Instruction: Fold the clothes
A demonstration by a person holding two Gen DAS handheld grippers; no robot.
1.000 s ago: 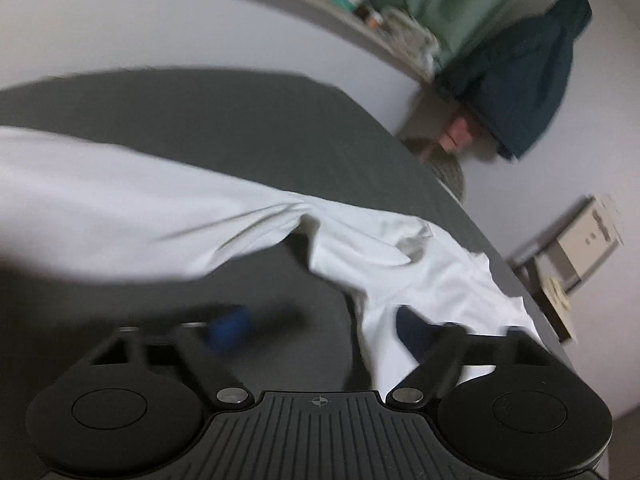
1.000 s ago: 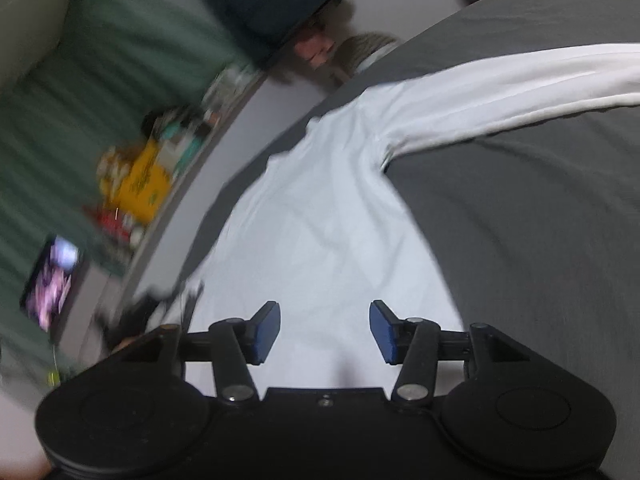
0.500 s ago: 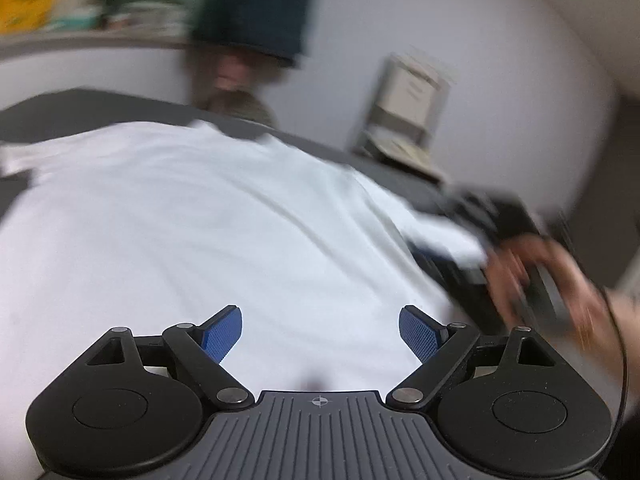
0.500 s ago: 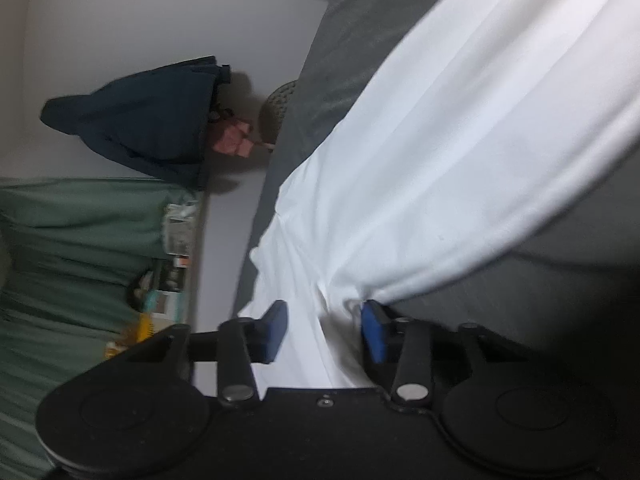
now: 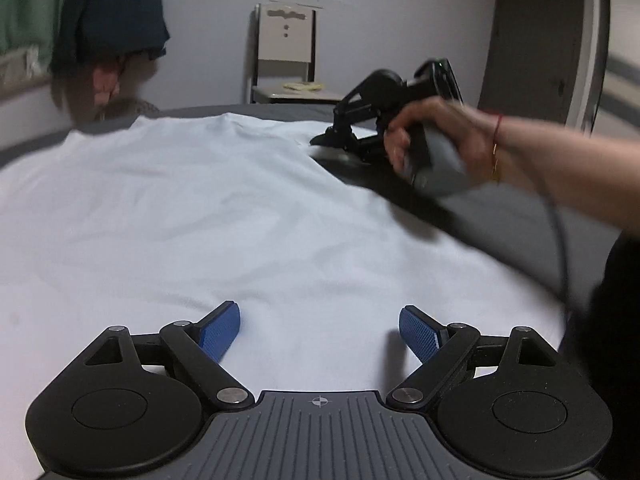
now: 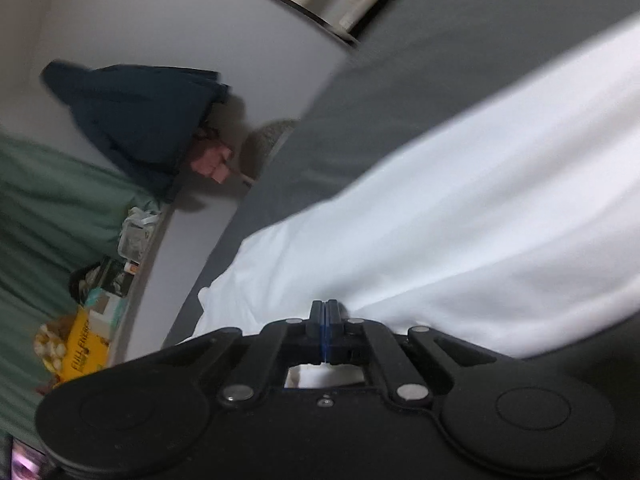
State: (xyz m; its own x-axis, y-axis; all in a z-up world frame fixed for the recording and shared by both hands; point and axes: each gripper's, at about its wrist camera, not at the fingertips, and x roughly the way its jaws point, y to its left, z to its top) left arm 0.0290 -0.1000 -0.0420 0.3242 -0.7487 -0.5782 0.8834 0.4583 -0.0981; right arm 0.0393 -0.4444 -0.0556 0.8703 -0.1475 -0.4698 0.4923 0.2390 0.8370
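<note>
1. Across the dark grey bed [image 5: 280, 110] lies the white shirt [image 5: 224, 216], spread nearly flat beneath your left gripper [image 5: 319, 330].
2. Your left gripper hovers just above the cloth, its blue pads [image 5: 221, 330] set wide apart and gripping nothing.
3. Your right gripper [image 6: 325, 312] has its jaws pressed together on a bunched fold of the shirt.
4. Your right hand [image 5: 436, 136] grips that tool at the shirt's far right edge.
</note>
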